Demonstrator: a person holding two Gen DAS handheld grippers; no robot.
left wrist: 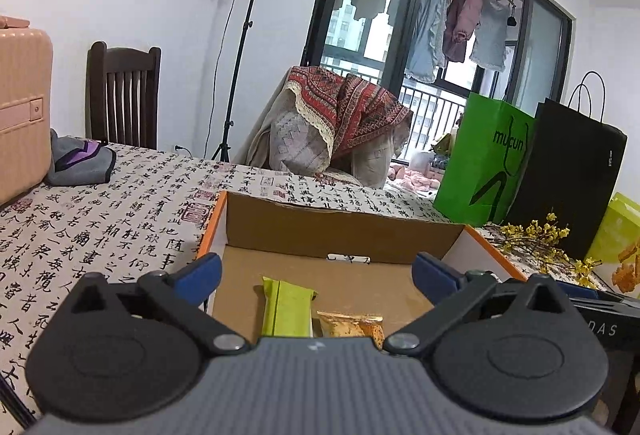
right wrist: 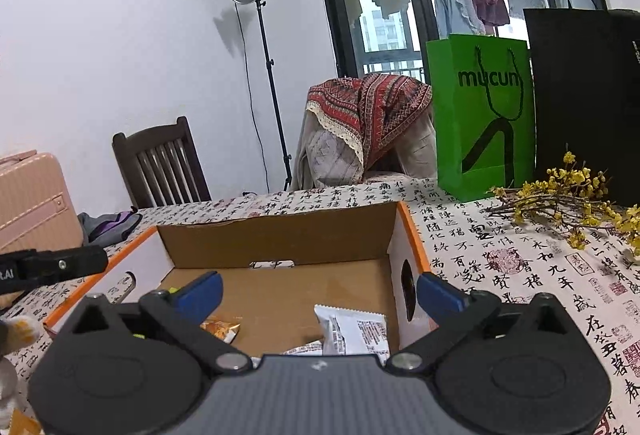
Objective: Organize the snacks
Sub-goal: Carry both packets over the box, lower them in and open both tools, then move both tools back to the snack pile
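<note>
Left hand-held gripper (left wrist: 316, 277): jaws spread wide, nothing between the blue pads; it hangs over the near end of the box, pointing slightly downward.
Right hand-held gripper (right wrist: 318, 295): jaws likewise wide apart and empty, over the near right part of the same box.
Box (left wrist: 340, 231): open cardboard box with orange-edged white outer walls, resting on the tabletop (left wrist: 100, 235); a round hole pierces its right wall.
Box contents, left: green snack bar (left wrist: 286, 309) lies flat on the floor of the box, long axis running near to far, with an orange snack packet (left wrist: 352, 323) just beside it on the right.
Box contents, right: white snack packet (right wrist: 354, 331) lies near the right wall, partly hidden by the gripper body; a further printed wrapper shows at its left edge.
Far half of box: bare cardboard floor.
Risk, regrasp: wide jaws lowered here could close on two adjoining packets at once, since green and orange lie so close.
Risk, wall: the right pad sits beside the right wall and could catch it, shifting the box.
Risk, collision: both grippers work over one box and could knock together.
Beyond box: yellow flower sprigs (right wrist: 568, 195), then a green paper bag (right wrist: 484, 115) and a black bag (right wrist: 584, 95) at far right.
</note>
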